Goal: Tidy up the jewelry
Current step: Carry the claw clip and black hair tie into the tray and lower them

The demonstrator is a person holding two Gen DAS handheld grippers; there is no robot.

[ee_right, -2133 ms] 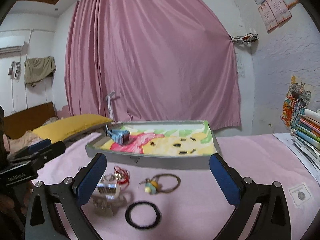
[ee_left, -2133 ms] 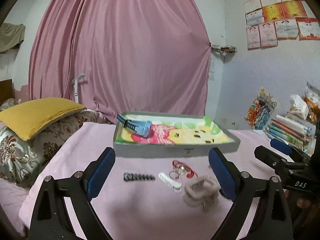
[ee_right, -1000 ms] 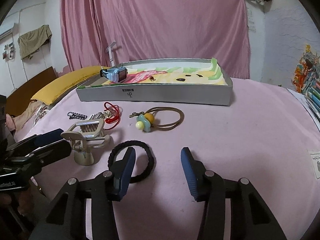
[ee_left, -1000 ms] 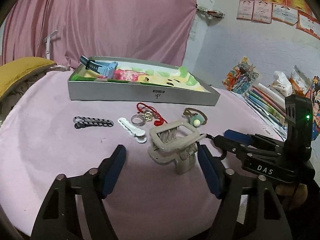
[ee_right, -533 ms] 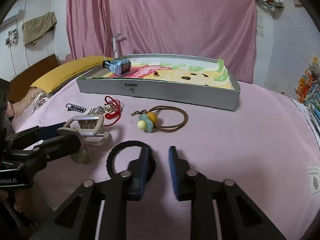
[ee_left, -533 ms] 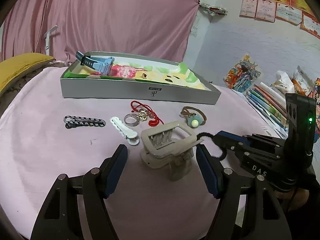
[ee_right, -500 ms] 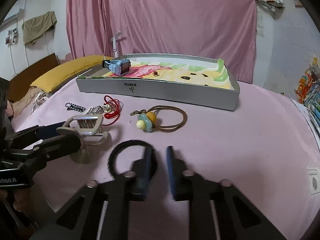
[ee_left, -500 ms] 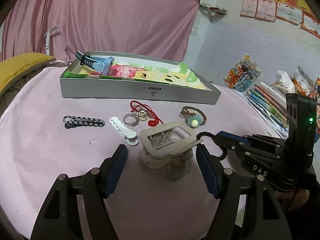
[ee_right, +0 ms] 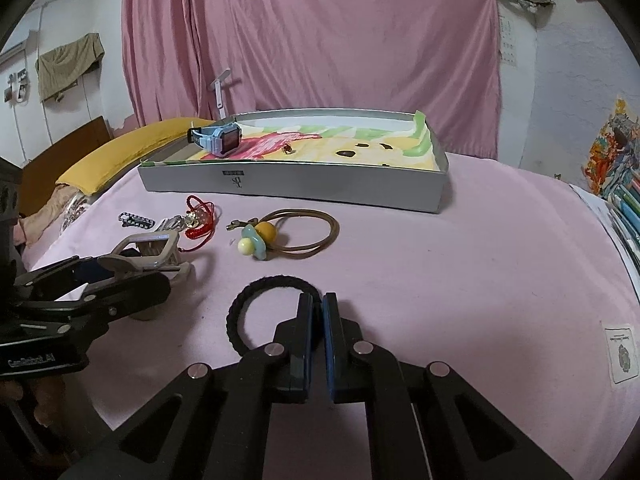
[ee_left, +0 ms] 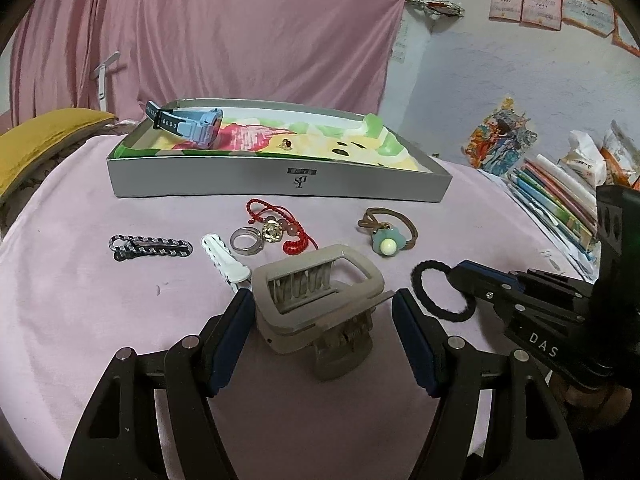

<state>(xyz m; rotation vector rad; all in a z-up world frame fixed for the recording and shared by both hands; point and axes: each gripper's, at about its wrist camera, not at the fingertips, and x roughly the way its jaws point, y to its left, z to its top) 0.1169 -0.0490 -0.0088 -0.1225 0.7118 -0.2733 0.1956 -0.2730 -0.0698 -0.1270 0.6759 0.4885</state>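
My right gripper (ee_right: 318, 300) is shut on the right side of a black hair tie (ee_right: 256, 300) that lies on the pink cloth; it also shows in the left wrist view (ee_left: 440, 290). My left gripper (ee_left: 324, 308) is open, its pads on either side of a beige claw clip (ee_left: 316, 292) without squeezing it. The grey tray (ee_left: 276, 182) at the back holds a blue watch (ee_left: 192, 122) and a small earring (ee_left: 286, 144). In front of it lie a red cord bracelet (ee_left: 280, 224), a ring (ee_left: 245, 240), a white clip (ee_left: 224, 258), a striped clip (ee_left: 150, 246) and a brown hair tie with beads (ee_left: 386, 232).
A yellow pillow (ee_left: 36, 136) lies at the left edge. Stacked books and bags (ee_left: 560, 196) stand to the right. A pink curtain (ee_right: 312, 36) hangs behind the tray. A white label (ee_right: 620, 350) lies on the cloth at the right.
My right gripper has closed from wide open onto the black hair tie. My left gripper has come down and forward around the claw clip and narrowed.
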